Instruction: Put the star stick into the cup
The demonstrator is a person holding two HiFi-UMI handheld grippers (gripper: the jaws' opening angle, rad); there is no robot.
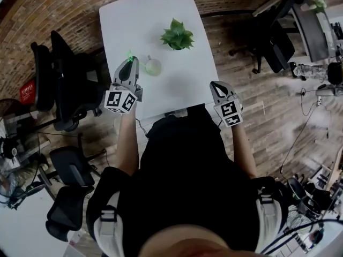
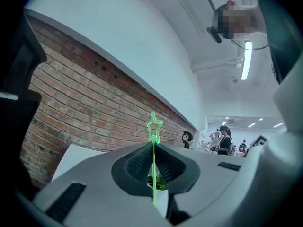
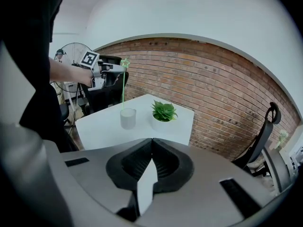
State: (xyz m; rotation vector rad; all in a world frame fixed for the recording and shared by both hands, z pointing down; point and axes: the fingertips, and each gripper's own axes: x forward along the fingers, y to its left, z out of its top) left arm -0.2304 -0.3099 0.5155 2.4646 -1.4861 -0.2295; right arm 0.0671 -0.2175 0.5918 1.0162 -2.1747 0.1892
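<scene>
I have the left gripper (image 1: 128,63) out over the near left part of the white table (image 1: 134,15), held roughly level. Its jaws are closed on the star stick (image 3: 123,86), pinching the thin green shaft a little below the star.

The stick stands upright, its long axis running straight up and down and crossing the jaws at about a right angle. The star end points up and shows just above the jaw tips in the left gripper view. The plain end points down.

From the right gripper view, the shaft drops from the left gripper to the mouth of the cup (image 3: 128,118). The lower tip is at the cup's rim, right over the opening. I cannot tell from here whether it has passed inside.

The cup is pale and translucent, and it stands upright on the table, just beside the left gripper's tips in the head view. A small green plant (image 3: 164,111) in a white pot sits close to the cup, on its far side from the left gripper.

The right gripper (image 1: 215,84) is at the near right edge of the table, tilted downward and well apart from the cup. Its jaws are closed together with nothing between them. Black office chairs (image 1: 64,79) stand to the left of the table.
</scene>
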